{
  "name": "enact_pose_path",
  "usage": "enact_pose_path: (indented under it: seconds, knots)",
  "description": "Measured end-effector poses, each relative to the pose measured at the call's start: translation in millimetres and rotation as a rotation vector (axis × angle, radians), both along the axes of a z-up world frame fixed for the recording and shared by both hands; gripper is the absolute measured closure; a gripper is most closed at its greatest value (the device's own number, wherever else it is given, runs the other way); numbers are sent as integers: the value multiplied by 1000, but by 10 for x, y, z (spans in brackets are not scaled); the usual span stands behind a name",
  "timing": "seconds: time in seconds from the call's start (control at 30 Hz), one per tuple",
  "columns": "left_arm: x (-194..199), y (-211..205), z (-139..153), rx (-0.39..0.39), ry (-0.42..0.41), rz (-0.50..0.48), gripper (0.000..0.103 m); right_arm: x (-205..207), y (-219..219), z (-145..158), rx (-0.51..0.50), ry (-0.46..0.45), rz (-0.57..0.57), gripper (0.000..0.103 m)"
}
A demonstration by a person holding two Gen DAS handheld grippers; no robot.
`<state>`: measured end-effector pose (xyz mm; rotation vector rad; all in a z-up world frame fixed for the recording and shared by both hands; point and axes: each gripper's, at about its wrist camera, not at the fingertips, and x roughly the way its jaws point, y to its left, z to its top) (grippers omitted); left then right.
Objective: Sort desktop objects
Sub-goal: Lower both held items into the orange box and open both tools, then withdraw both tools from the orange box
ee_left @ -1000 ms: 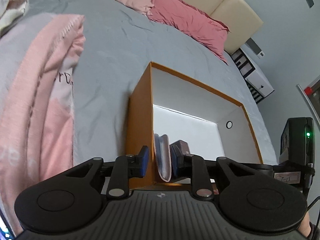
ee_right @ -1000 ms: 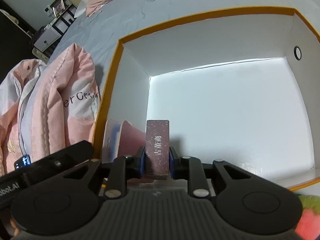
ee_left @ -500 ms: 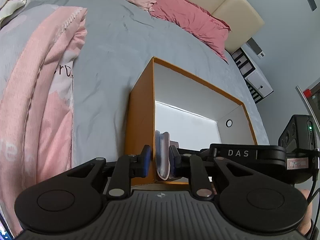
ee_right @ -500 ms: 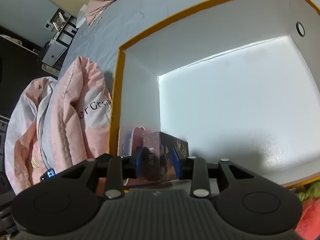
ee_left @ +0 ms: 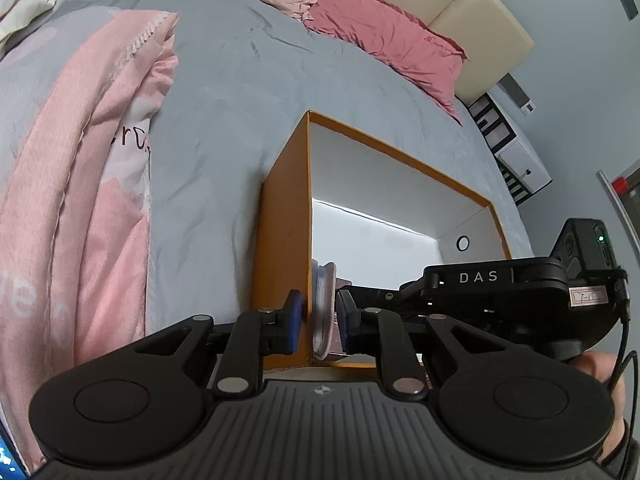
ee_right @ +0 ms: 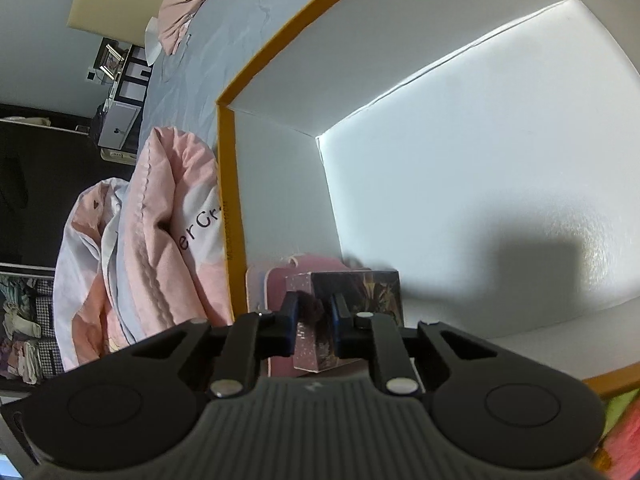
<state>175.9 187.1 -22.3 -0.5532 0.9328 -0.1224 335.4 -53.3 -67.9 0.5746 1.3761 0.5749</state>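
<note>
An orange box [ee_left: 280, 248] with a white inside stands on the bed; it also shows in the right wrist view [ee_right: 230, 184]. A flat pink-and-blue item [ee_left: 322, 308] leans against its near left inner wall. My left gripper [ee_left: 318, 322] straddles that wall and the pink item, its jaws close around them. My right gripper [ee_right: 314, 322] is shut on a small dark patterned box [ee_right: 352, 296] low inside the orange box, beside the pink item [ee_right: 276, 276]. The right gripper's body [ee_left: 500, 292] reaches in from the right.
A pink quilt [ee_left: 80, 184] lies left of the box on the grey sheet [ee_left: 224, 92]. A pink pillow [ee_left: 384, 40] and beige headboard are at the back. A white cabinet [ee_left: 516, 152] stands right of the bed. Something red and green [ee_right: 624, 420] lies outside the box's near edge.
My right gripper has lowered the small dark box into the orange box and tipped it from upright to lying beside the pink item. My left gripper has barely moved.
</note>
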Motion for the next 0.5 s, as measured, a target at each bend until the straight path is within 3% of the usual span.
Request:
enact_pose_path:
  seconds: [0.13, 0.37, 0.5]
  knots:
    - [-2, 20, 14, 0, 4, 17, 83, -44, 69, 83, -44, -62, 40, 80]
    - [-171, 12, 237, 71, -9, 93, 82, -166, 62, 241, -92, -204, 118, 78]
    - [-374, -112, 342, 124, 2, 110, 74, -313, -35, 398, -108, -294, 143, 75]
